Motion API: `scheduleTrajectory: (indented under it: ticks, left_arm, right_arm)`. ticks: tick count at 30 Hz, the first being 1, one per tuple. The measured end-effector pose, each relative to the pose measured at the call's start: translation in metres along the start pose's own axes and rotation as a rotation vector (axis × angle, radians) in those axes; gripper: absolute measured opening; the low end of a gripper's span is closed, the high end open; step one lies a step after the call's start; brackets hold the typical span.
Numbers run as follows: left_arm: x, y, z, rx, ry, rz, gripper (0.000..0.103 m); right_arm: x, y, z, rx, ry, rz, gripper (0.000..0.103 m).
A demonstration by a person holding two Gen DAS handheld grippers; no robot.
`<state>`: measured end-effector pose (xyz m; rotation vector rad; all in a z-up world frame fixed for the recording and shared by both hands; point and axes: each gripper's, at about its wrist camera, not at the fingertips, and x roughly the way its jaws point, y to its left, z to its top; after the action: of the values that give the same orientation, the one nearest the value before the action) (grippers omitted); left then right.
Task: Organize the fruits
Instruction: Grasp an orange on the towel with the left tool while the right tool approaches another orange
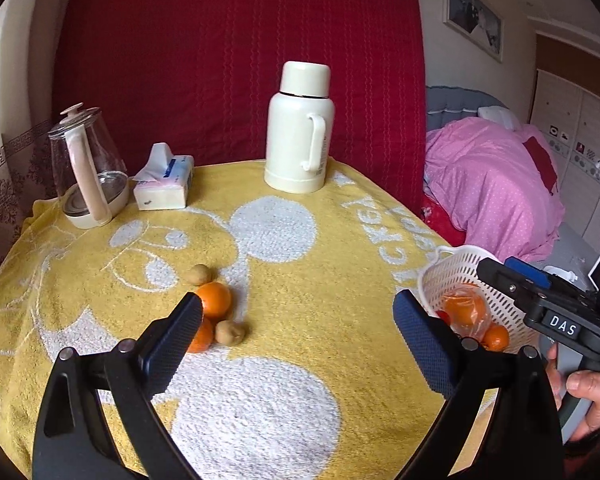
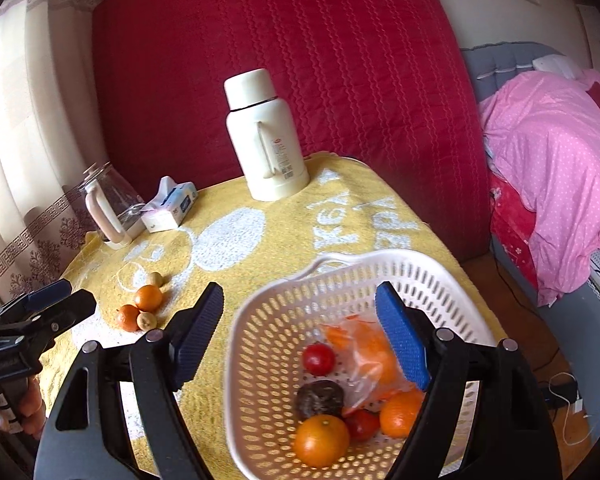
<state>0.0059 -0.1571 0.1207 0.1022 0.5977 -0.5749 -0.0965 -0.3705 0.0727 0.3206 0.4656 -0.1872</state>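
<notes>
Two oranges point(image 1: 214, 300) point(image 1: 202, 338) and two small brown fruits point(image 1: 200, 274) point(image 1: 230, 332) lie clustered on the yellow towel. My left gripper point(image 1: 298, 320) hovers open just short of them, and its left finger hides part of the nearer orange. A white perforated basket point(image 2: 340, 258) at the table's right edge holds oranges point(image 2: 321, 440), red fruits point(image 2: 319, 359), a dark fruit point(image 2: 320, 398) and a plastic bag point(image 2: 364, 352) with orange pieces. Above the basket my right gripper point(image 2: 300, 320) is open, gripping nothing. The fruit cluster point(image 2: 149, 298) lies to its left.
A cream thermos point(image 1: 300, 128) stands at the back. A glass kettle point(image 1: 86, 168) and a tissue pack point(image 1: 164, 184) are at the back left. A bed with a pink quilt point(image 1: 492, 184) lies beyond the table's right edge. A hand point(image 1: 588, 396) holds the right gripper's handle.
</notes>
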Motion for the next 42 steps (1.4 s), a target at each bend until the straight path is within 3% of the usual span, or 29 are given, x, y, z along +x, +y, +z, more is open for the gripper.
scheduleTrajectory:
  ticks: [5,12,16,30,32,34,38,42]
  left_arm:
    - [0.003,0.028,-0.005,-0.035,0.015,0.03,0.085]
    - [0.023,0.062,-0.019,-0.084,0.08,0.054,0.061]
    - [0.04,0.076,-0.027,-0.108,0.118,0.053,0.055]
    - [0.092,0.106,-0.042,-0.183,0.199,-0.013,0.052]
    - [0.092,0.11,-0.044,-0.212,0.189,-0.043,0.049]
    - [0.091,0.114,-0.045,-0.238,0.188,-0.059,0.04]
    - [0.086,0.119,-0.049,-0.266,0.181,-0.073,0.04]
    - [0.071,0.122,-0.05,-0.269,0.151,-0.042,0.04]
  right_arm:
    - [0.006,0.018,-0.001,-0.028,0.012,0.023,0.079]
    - [0.014,0.042,-0.005,-0.07,0.031,0.056,0.08]
    - [0.018,0.054,-0.008,-0.092,0.044,0.075,0.08]
    - [0.038,0.091,-0.019,-0.162,0.101,0.129,0.08]
    - [0.042,0.096,-0.02,-0.172,0.108,0.136,0.08]
    - [0.045,0.1,-0.021,-0.179,0.116,0.144,0.08]
    - [0.053,0.109,-0.021,-0.181,0.137,0.174,0.08]
    - [0.061,0.119,-0.018,-0.179,0.151,0.196,0.08]
